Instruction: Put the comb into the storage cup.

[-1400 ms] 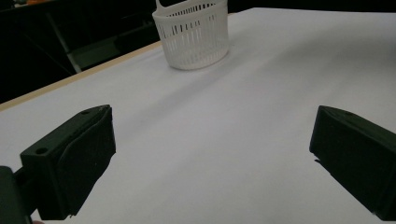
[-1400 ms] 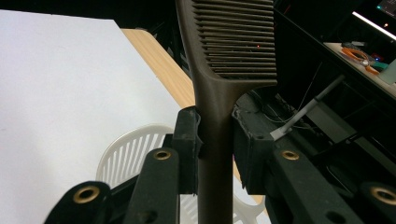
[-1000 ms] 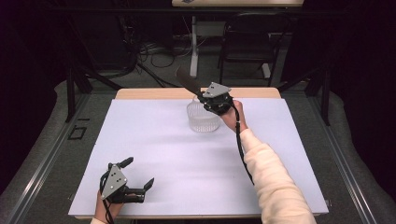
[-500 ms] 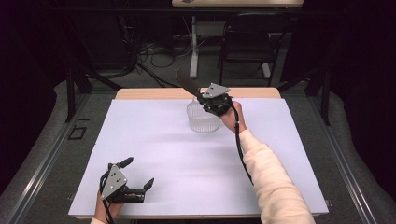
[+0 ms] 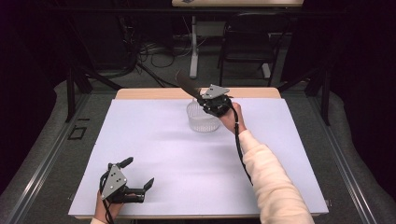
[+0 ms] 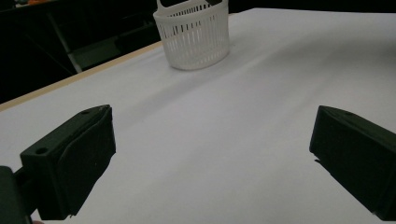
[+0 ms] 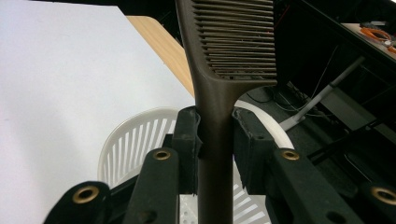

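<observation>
The right gripper is clamping a dark brown plastic comb above the white slotted plastic basket at upper centre, probably needing a handle-down tilt before release, while the left gripper is idling wide open at lower left.

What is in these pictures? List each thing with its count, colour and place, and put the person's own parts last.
Basket: one, white, slatted, standing at the far middle of the table.
Comb: one, dark brown, clamped by its handle in the right gripper above the basket, teeth end pointing away from the person.
Table: one, white top with a wooden far edge.
Chair: one, dark, on the floor beyond the table.
Left gripper: one, black with a grey plate, at the near left of the table, jaws wide apart and holding nothing.
Right gripper: one, black, over the basket.
Sleeve: one, cream, on the right arm.
</observation>
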`<act>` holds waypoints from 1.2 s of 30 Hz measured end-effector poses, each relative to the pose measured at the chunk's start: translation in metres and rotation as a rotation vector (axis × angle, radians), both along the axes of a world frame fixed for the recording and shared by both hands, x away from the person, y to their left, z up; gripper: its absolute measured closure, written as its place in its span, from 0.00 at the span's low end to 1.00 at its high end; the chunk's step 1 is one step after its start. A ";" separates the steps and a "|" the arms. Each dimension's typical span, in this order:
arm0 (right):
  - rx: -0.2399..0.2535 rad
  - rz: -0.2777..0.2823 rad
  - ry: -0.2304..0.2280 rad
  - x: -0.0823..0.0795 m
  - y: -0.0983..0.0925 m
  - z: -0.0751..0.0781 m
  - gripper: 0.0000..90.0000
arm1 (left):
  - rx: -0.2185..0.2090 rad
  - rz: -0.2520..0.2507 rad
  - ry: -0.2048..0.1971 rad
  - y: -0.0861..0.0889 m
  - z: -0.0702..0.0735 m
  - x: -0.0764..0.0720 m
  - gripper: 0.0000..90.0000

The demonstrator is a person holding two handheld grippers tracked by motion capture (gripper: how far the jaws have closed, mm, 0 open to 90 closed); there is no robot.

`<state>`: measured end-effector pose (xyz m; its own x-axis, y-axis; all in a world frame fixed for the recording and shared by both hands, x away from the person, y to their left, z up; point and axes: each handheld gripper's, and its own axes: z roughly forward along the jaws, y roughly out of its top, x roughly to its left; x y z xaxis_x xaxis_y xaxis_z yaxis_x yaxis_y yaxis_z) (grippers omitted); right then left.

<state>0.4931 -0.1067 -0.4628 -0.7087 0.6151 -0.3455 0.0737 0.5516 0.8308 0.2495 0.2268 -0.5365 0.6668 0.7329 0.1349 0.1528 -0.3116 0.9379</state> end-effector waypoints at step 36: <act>-0.030 0.011 0.038 0.002 0.005 -0.010 0.80 | -0.001 0.000 0.000 0.000 0.000 0.000 0.00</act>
